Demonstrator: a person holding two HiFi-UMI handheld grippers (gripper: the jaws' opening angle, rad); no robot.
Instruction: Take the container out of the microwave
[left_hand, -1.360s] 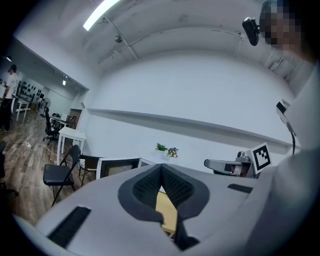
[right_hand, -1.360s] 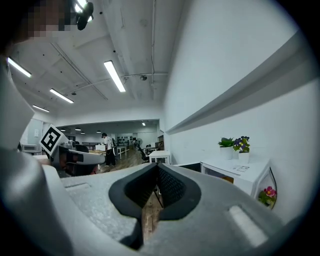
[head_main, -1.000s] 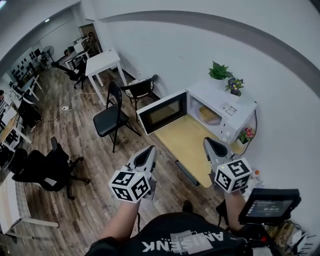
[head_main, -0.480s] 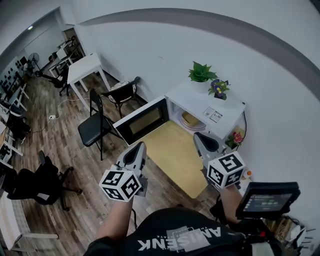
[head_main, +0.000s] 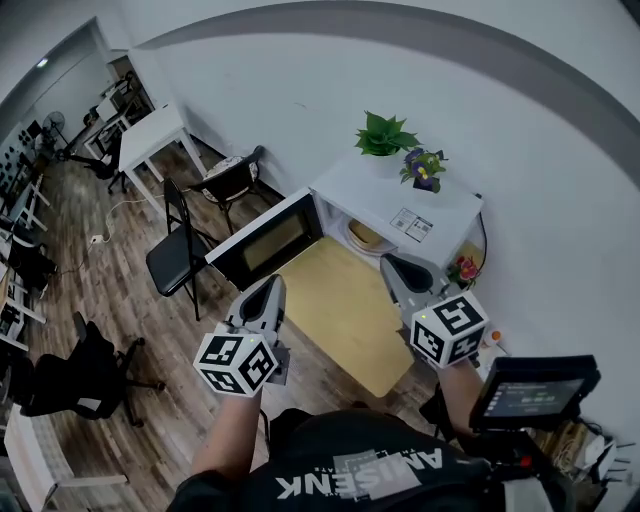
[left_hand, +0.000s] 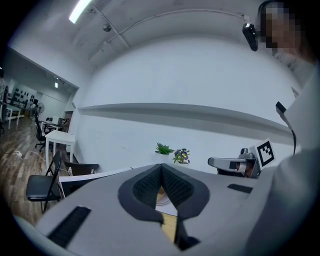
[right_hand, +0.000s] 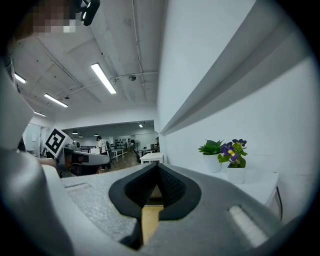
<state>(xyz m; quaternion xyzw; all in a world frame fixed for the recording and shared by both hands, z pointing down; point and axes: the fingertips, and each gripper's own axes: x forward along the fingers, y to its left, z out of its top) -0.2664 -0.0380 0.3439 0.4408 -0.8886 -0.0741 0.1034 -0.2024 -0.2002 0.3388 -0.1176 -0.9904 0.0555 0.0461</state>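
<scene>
Pointing toward the white microwave (head_main: 400, 212), both grippers are held short of it, near the front of the yellow tabletop (head_main: 345, 310). The left gripper (head_main: 270, 290) has its jaws pressed together at the tips, with nothing pinched between them. The right gripper (head_main: 393, 268) is likewise closed and empty. The microwave door (head_main: 265, 240) stands swung open to the left. The container (head_main: 362, 236), a shallow pale dish, sits inside the cavity, well apart from both grippers. A green potted plant (head_main: 383, 135) and purple flowers (head_main: 424, 168) stand on top.
</scene>
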